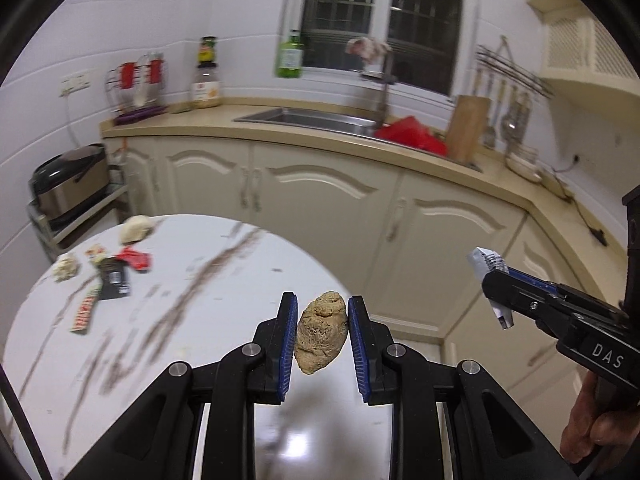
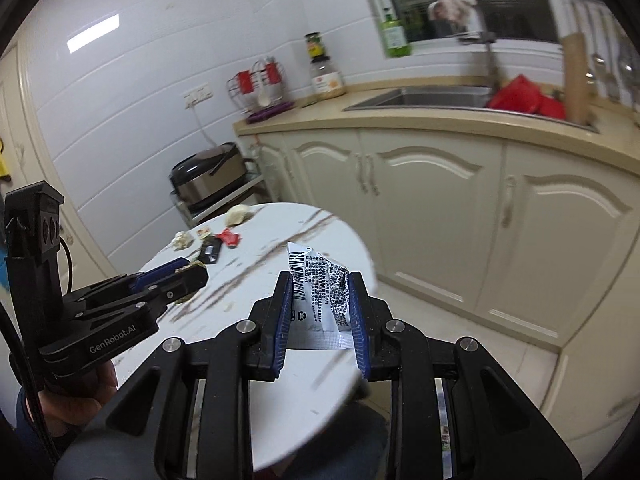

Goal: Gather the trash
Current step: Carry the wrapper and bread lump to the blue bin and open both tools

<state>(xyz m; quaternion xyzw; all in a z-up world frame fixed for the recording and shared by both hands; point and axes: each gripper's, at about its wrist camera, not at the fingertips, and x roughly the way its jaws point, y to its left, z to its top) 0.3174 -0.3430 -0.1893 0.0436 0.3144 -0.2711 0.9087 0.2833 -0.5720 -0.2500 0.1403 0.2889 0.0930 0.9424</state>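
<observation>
My left gripper (image 1: pixel 322 322) is shut on a crumpled brown paper ball (image 1: pixel 321 333), held above the round marble table (image 1: pixel 192 320). My right gripper (image 2: pixel 320 300) is shut on a white printed wrapper (image 2: pixel 320 292), held over the table's near right edge (image 2: pixel 352 248). The right gripper also shows in the left wrist view (image 1: pixel 494 280), off the table's right side. The left gripper shows in the right wrist view (image 2: pixel 188 274). More trash lies at the table's far left: two crumpled tissues (image 1: pixel 136 229) (image 1: pixel 66 267), a red wrapper (image 1: pixel 134 259), a black packet (image 1: pixel 114 279) and a long wrapper (image 1: pixel 85 314).
Cream kitchen cabinets (image 1: pixel 320 184) with a counter, a sink (image 1: pixel 312 118), a red bag (image 1: pixel 412 134) and a wooden board (image 1: pixel 466 128) stand behind the table. A rice cooker (image 1: pixel 70 180) sits on a rack at the left. Tiled floor lies between table and cabinets.
</observation>
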